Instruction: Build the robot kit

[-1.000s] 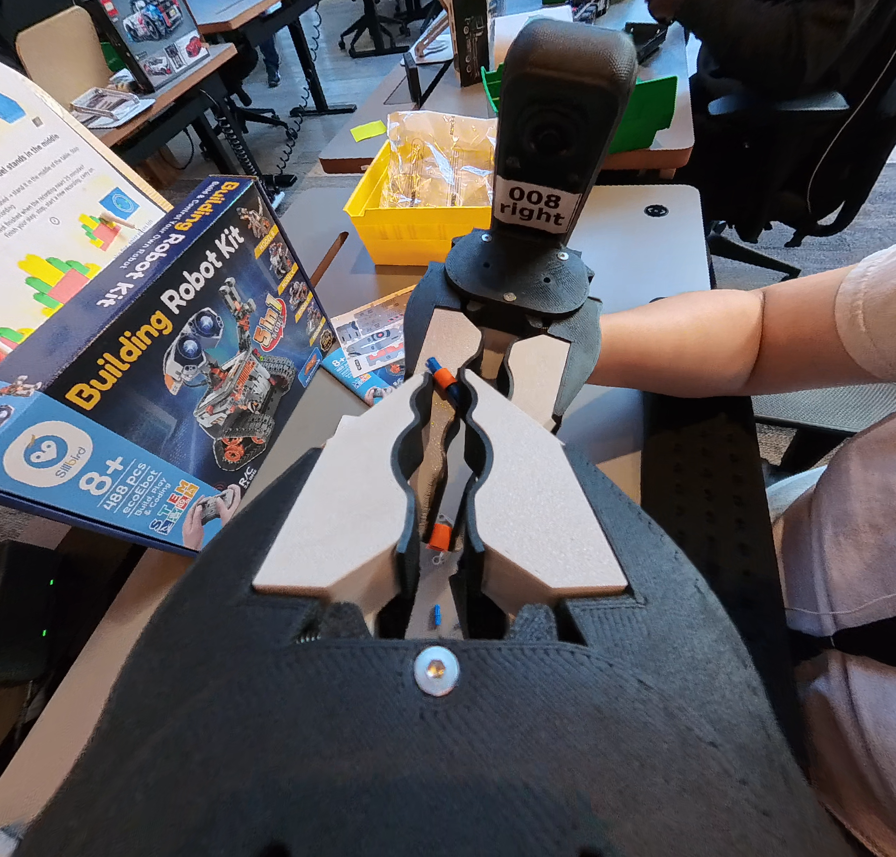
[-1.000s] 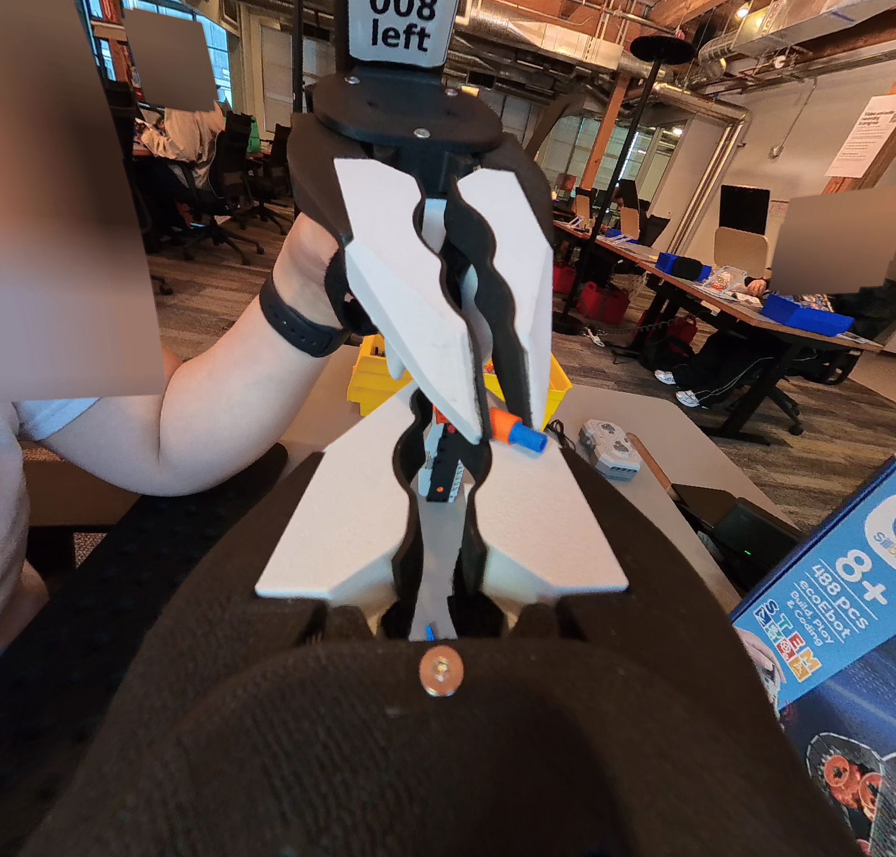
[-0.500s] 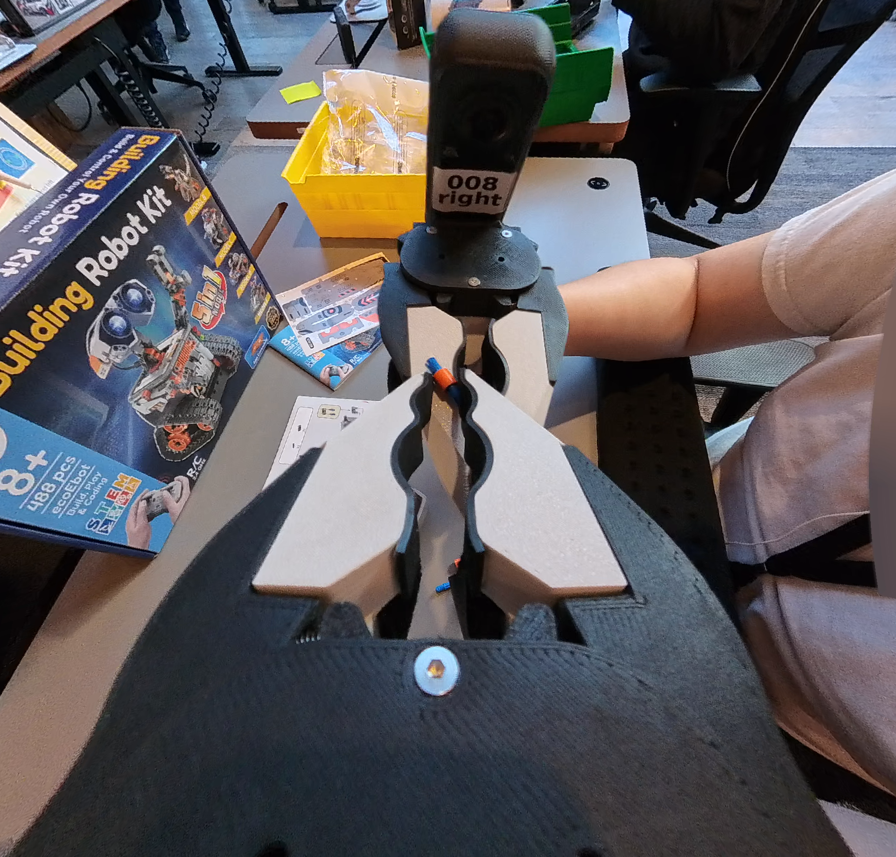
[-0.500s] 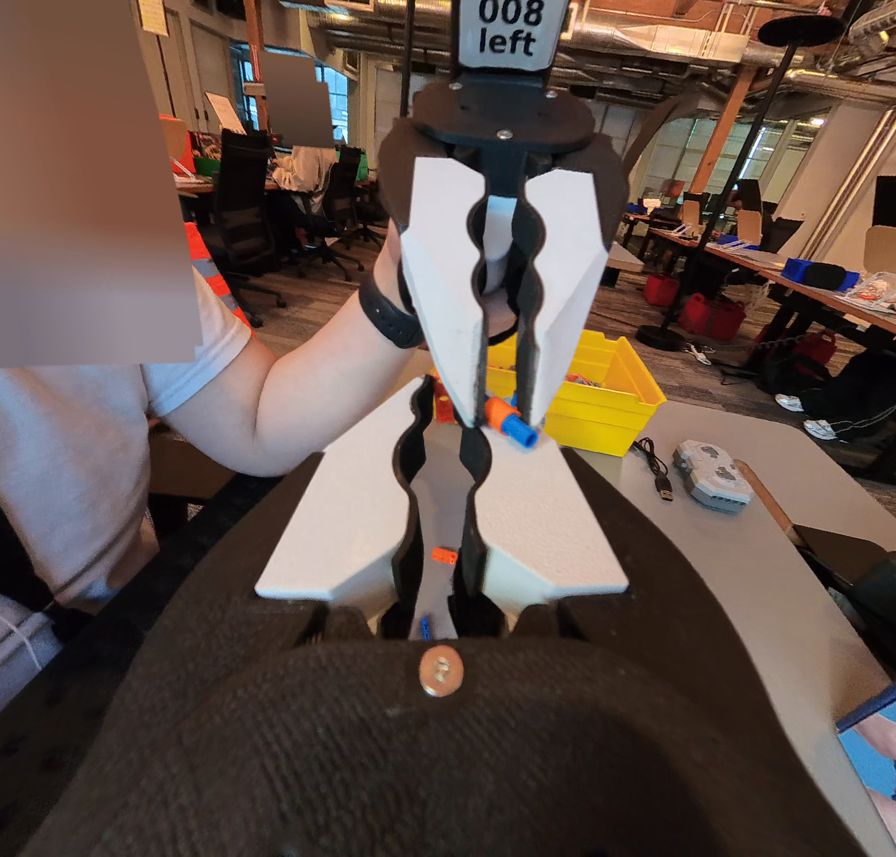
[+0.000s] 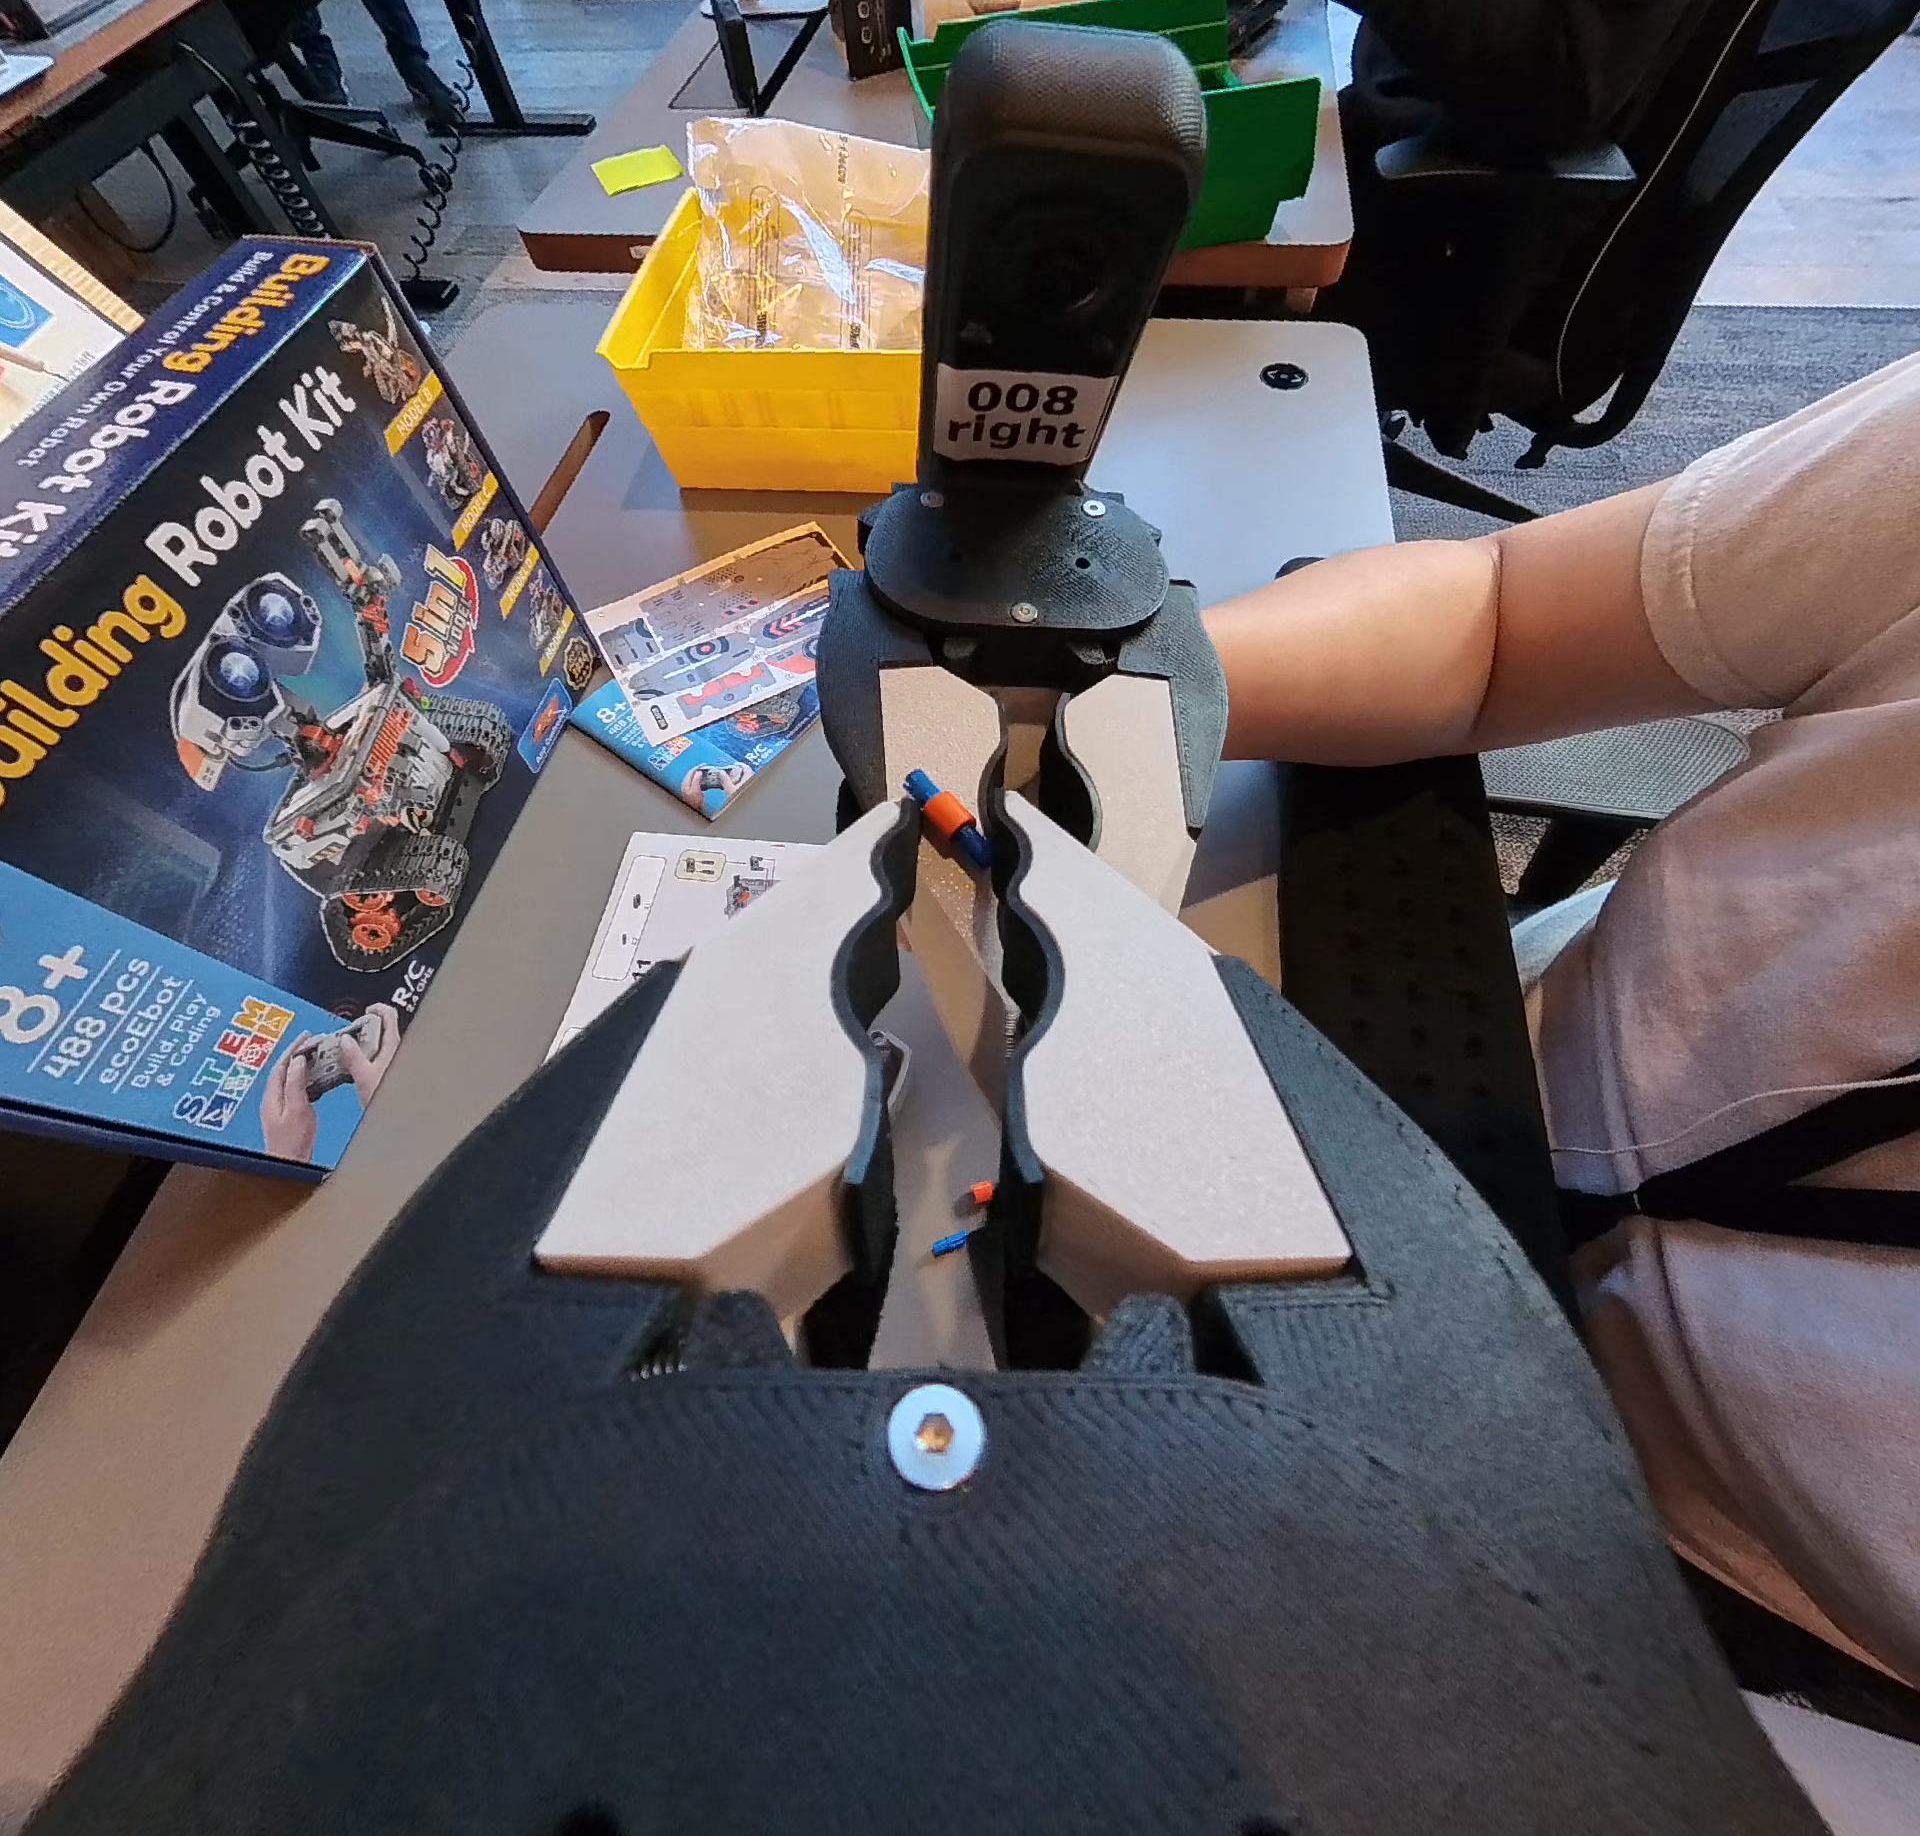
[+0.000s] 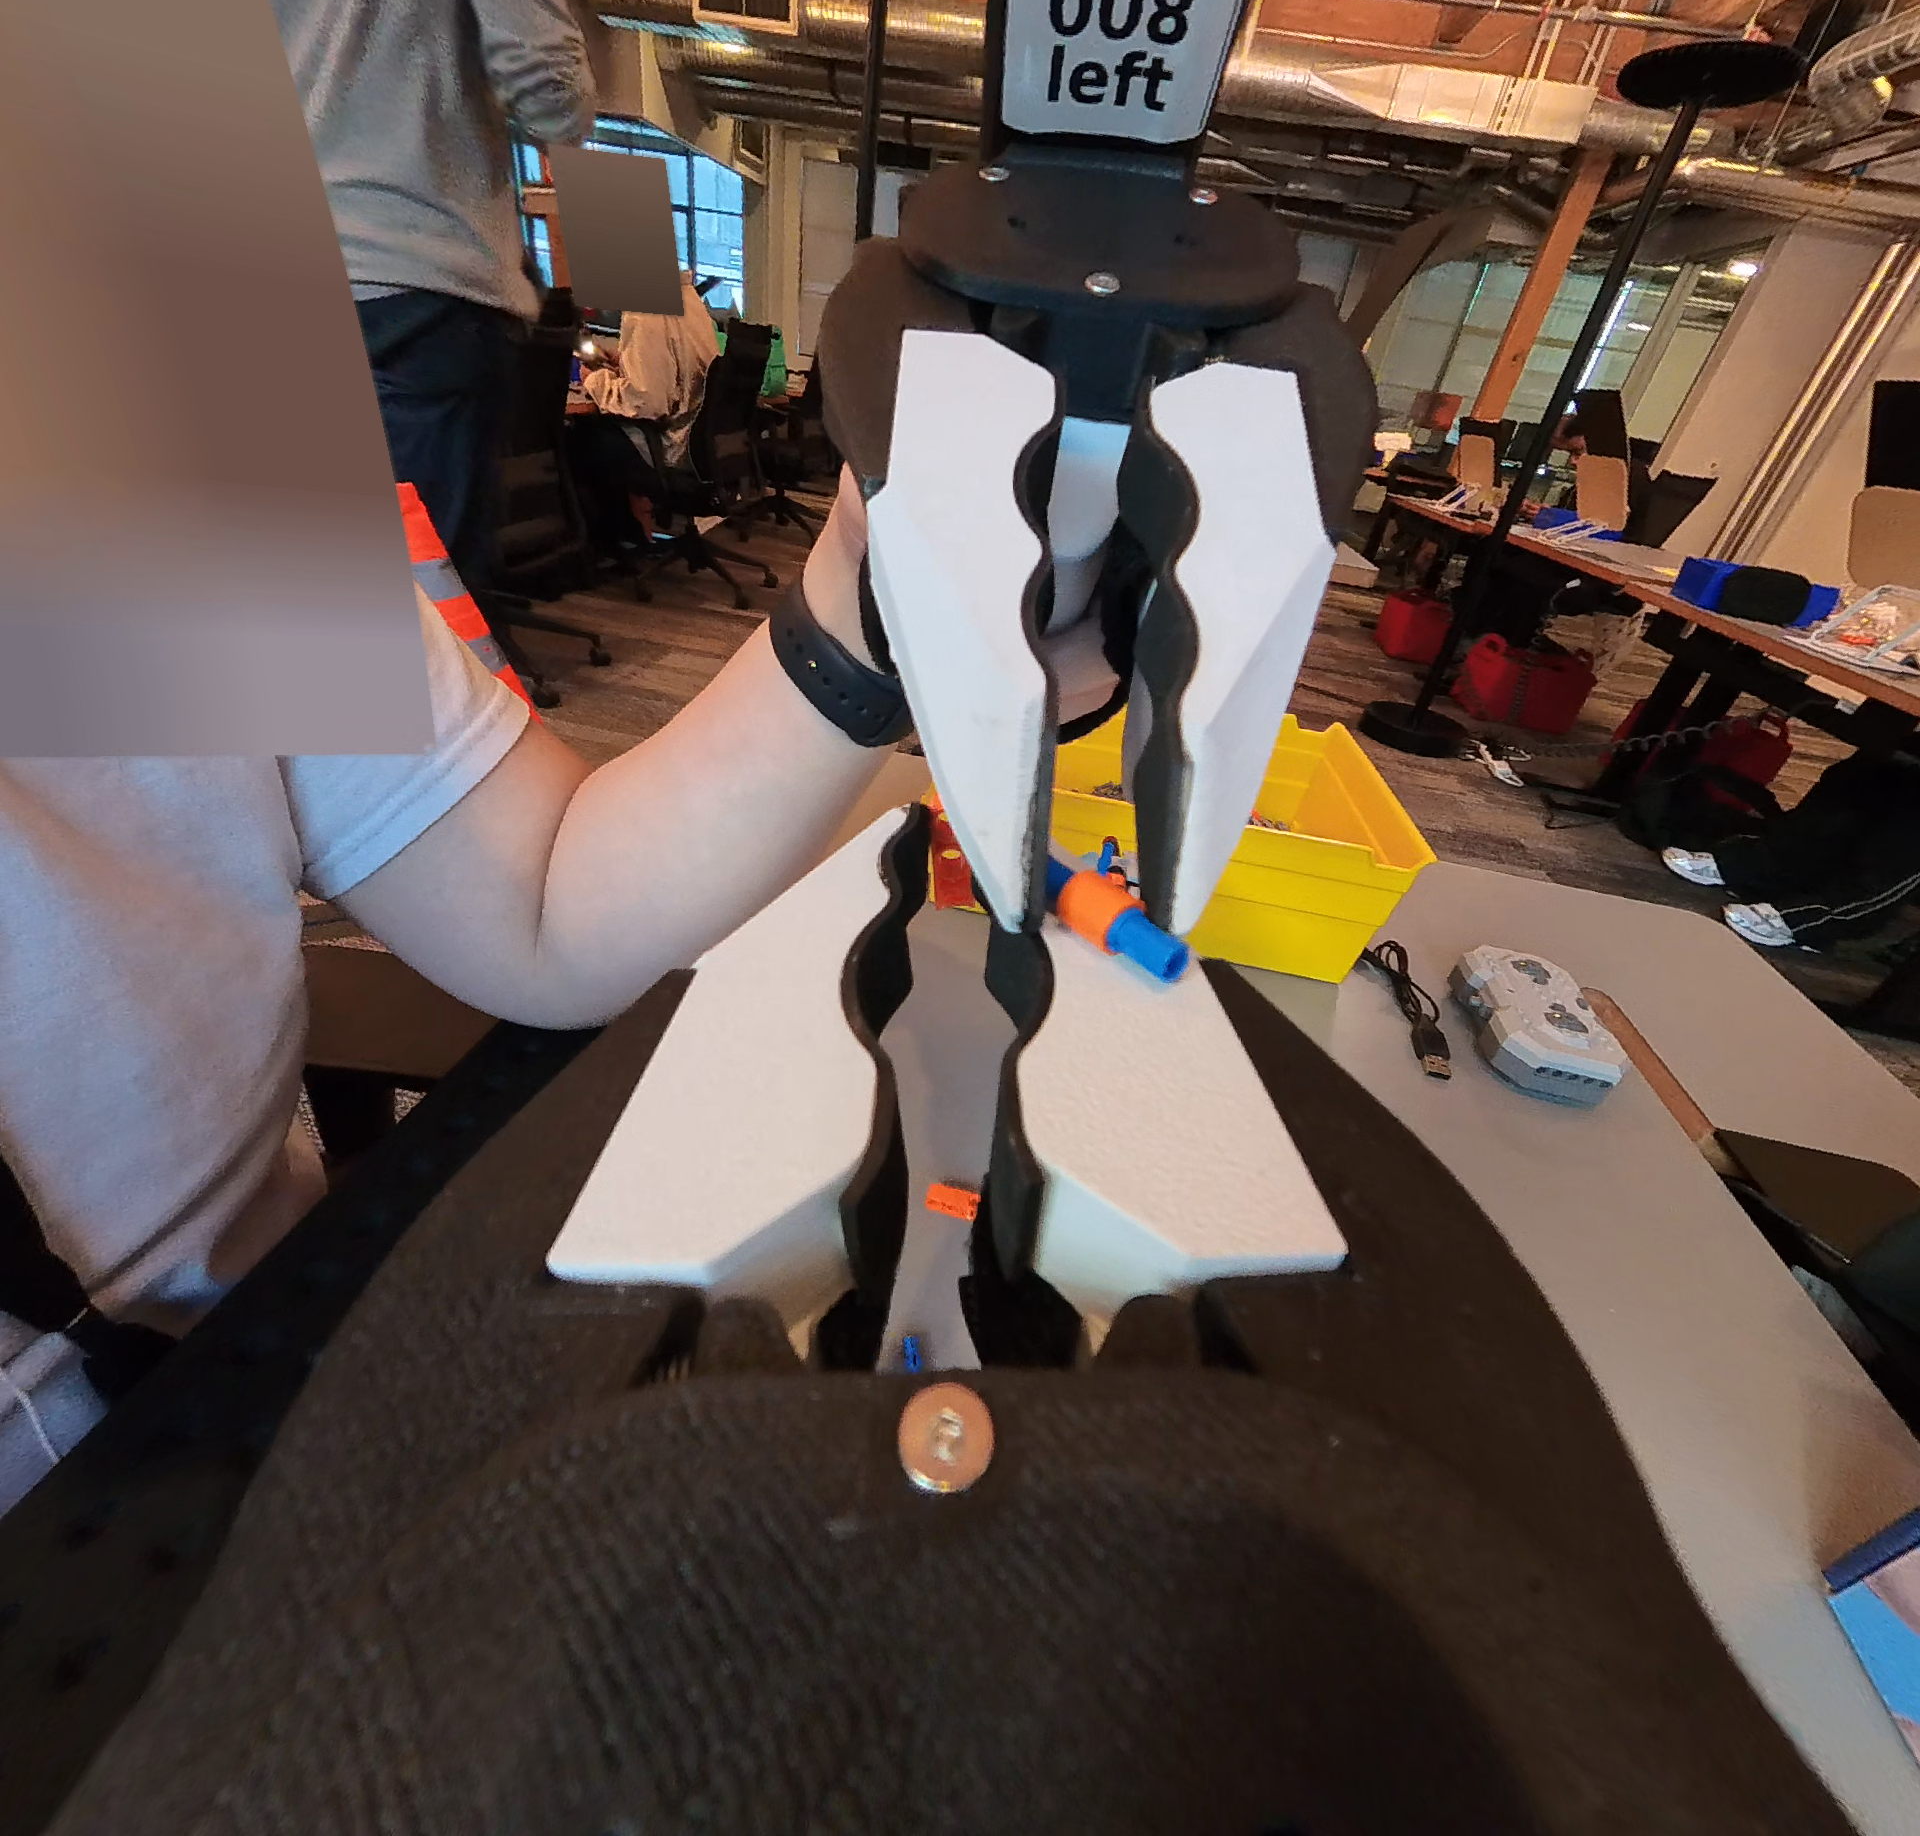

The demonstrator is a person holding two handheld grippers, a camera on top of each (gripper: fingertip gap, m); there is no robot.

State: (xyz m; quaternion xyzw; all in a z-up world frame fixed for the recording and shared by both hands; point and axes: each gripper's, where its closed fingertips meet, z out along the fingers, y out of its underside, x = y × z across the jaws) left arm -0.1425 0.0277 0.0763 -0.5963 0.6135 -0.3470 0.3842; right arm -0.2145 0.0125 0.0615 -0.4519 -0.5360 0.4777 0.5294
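Left gripper (image 6: 1101, 919): now faces the right gripper (image 5: 951, 830) squarely, no longer tilted as a second ago.
Blue-and-orange peg (image 6: 1112, 919): unchanged grip, fingers (image 6: 966, 643) shut on it.
White block: gone from between right fingers (image 6: 748, 1111).
Yellow bin (image 6: 1309, 851): more exposed now.

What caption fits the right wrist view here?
Left gripper hangs fingers-down, holding a small orange-and-blue pin above the right gripper, with a yellow bin behind.

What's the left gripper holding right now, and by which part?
The left gripper pinches a small blue-and-orange peg at its orange collar, blue tip sticking out.
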